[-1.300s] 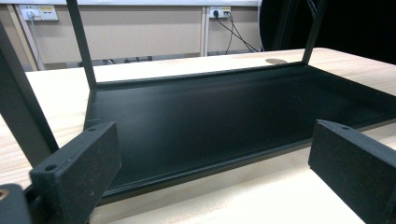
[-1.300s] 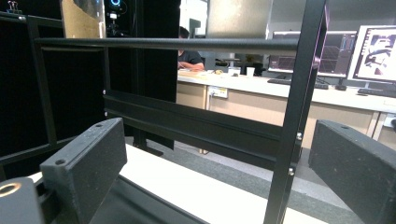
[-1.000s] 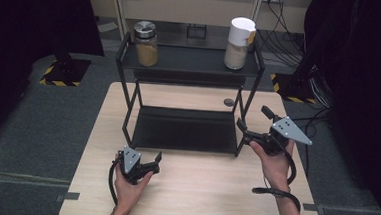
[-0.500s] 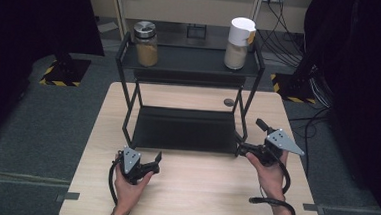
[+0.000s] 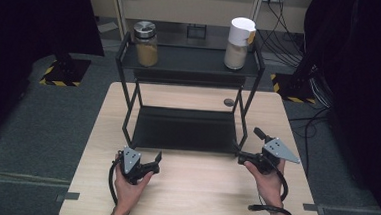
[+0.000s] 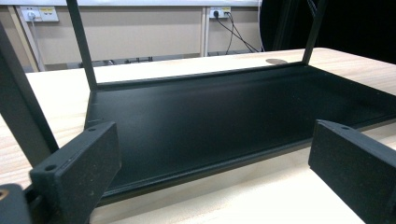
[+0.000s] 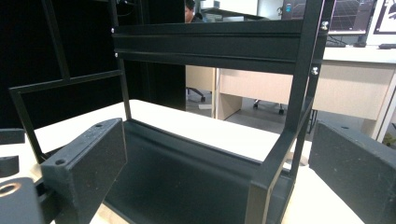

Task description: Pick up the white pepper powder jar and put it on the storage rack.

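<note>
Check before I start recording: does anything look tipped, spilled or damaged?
Nothing stands out. The metal-lidded glass jar and white-lidded jar stand upright on the black metal rack's top shelf; the lower tray is bare, and the wooden table is unspilled.

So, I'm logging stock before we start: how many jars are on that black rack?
2, both on the top shelf of the rack: a metal-lidded jar at its left end and a white-lidded jar at its right end. The bottom tray holds none.

No readable text; jar labels seemingly blank.
</note>
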### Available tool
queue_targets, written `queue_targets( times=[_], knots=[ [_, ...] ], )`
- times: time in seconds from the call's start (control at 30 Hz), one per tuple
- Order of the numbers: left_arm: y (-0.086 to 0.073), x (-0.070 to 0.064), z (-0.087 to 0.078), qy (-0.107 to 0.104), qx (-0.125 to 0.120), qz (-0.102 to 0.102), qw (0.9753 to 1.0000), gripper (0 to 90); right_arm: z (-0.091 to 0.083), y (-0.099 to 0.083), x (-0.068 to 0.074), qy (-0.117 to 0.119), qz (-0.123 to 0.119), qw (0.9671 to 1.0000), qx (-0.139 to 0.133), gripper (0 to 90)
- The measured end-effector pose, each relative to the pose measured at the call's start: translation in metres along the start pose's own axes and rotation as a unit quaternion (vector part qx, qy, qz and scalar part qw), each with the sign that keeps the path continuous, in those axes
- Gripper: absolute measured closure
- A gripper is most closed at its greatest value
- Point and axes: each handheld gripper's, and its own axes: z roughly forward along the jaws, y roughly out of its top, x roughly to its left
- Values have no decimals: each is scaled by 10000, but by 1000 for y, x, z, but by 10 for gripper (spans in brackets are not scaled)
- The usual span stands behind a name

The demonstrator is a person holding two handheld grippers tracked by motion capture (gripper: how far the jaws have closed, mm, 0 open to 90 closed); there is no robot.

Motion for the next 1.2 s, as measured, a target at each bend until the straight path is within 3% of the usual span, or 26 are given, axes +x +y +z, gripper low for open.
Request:
queue_targets(
  times=[1.2],
  knots=[
    [0, -1, 0, -3, 6, 19, 10000, 17, -16, -35, 1, 17, 106, 9992, 388, 44]
  ],
)
